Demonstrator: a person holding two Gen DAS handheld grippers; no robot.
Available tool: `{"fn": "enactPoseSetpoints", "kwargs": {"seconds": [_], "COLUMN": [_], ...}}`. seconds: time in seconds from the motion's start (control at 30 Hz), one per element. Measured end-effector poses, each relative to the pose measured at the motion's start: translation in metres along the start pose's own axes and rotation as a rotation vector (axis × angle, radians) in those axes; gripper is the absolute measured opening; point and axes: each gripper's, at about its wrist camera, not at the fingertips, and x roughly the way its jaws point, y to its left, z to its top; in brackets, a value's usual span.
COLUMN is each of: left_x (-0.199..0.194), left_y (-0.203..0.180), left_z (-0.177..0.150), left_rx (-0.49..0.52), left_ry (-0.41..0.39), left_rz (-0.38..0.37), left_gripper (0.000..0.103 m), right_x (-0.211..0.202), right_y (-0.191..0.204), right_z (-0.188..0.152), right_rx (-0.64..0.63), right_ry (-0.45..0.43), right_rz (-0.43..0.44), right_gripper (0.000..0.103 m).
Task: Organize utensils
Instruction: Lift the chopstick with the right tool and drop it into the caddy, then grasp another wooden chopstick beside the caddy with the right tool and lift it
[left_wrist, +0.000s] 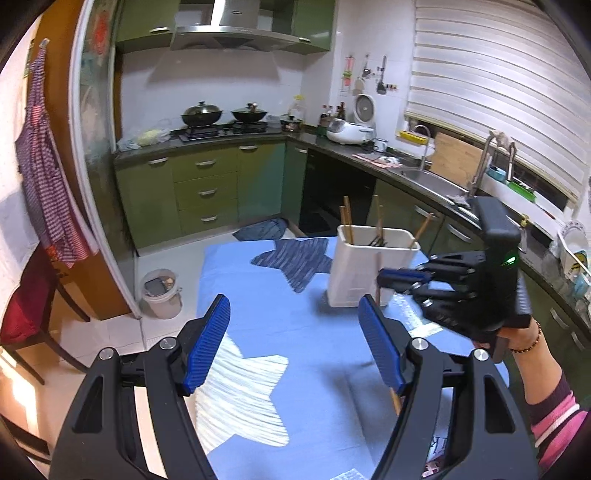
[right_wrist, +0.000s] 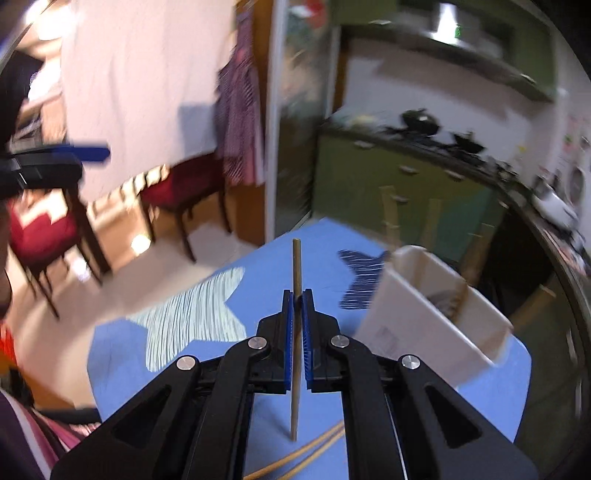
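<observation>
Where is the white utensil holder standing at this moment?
In the left wrist view, the white utensil holder stands upright on the blue tablecloth, right of the dark blue star, with the right gripper just in front of it.

Each hand-held gripper (left_wrist: 293, 341) was black plastic with ribbed blue pads (left_wrist: 207, 343) and silver pivot screws (left_wrist: 168, 343). The right one (left_wrist: 397, 278) showed a green light (left_wrist: 511, 259). The person wore a pink-striped sleeve (left_wrist: 557, 421) and beaded bracelet (left_wrist: 532, 341).

chopstick (right_wrist: 295, 266): pale wood, smooth, matt
holder (left_wrist: 369, 273): white plastic, smooth
worktop (left_wrist: 303, 332): blue cloth cover, matt
fingers (left_wrist: 207, 343): ribbed blue pads
</observation>
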Motion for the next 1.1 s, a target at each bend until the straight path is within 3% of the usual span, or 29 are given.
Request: {"fn": "enactPoseSetpoints", "kwargs": {"seconds": [0.3,0.57,0.8,0.93,0.97,1.0,1.03,1.1], "left_x": [0.01,0.022,0.031,0.032,0.033,0.034,0.034,0.033], "left_y": [-0.03,-0.045,-0.055,-0.057,-0.056,-0.056,-0.055,-0.054], "left_z": [0.013,0.024,0.034,0.036,0.035,0.035,0.035,0.034], "left_rx": [0.066,0.095,0.118,0.117,0.116,0.114,0.112,0.108], "left_ry": [-0.016,-0.019,-0.029,-0.029,-0.027,-0.024,-0.022,-0.024], "left_rz": [-0.058,-0.085,-0.108,-0.108,-0.105,-0.103,-0.103,-0.098], "left_gripper": [0.069,0.07,0.07,0.07,0.07,0.07,0.07,0.07], "right_x": [-0.08,-0.135,-0.169,-0.148,-0.133,-0.117,-0.098,-0.062], "right_y": [-0.041,-0.068,-0.094,-0.086,-0.082,-0.076,-0.07,-0.054], "right_z": [0.011,0.038,0.073,0.072,0.068,0.061,0.056,0.038], "right_rx": [0.164,0.254,0.281,0.221,0.195,0.171,0.153,0.105], "right_ry": [-0.124,-0.159,-0.183,-0.055,0.013,0.077,0.129,0.247], "right_rz": [-0.095,-0.105,-0.167,-0.143,-0.124,-0.098,-0.076,-0.029], "right_gripper": [0.005,0.001,0.001,0.005,0.013,0.037,0.051,0.048]}}
